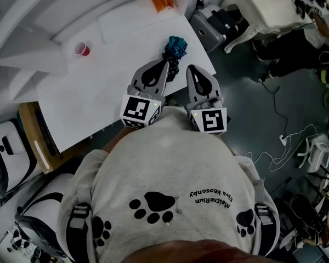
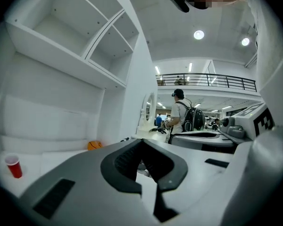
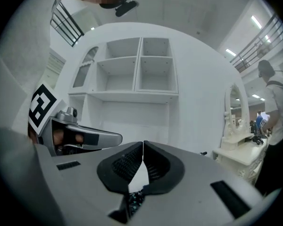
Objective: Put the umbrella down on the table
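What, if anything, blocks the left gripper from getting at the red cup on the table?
Likely yes, it can reach. Only bare table lies between the left gripper and the red cup, and the umbrella lies on its other side. The gripper is shut and empty, so its jaws would need to open first.

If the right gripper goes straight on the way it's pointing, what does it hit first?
Probably the white shelf wall; the right gripper points level at it, and the umbrella sits below that line. Depth unclear.
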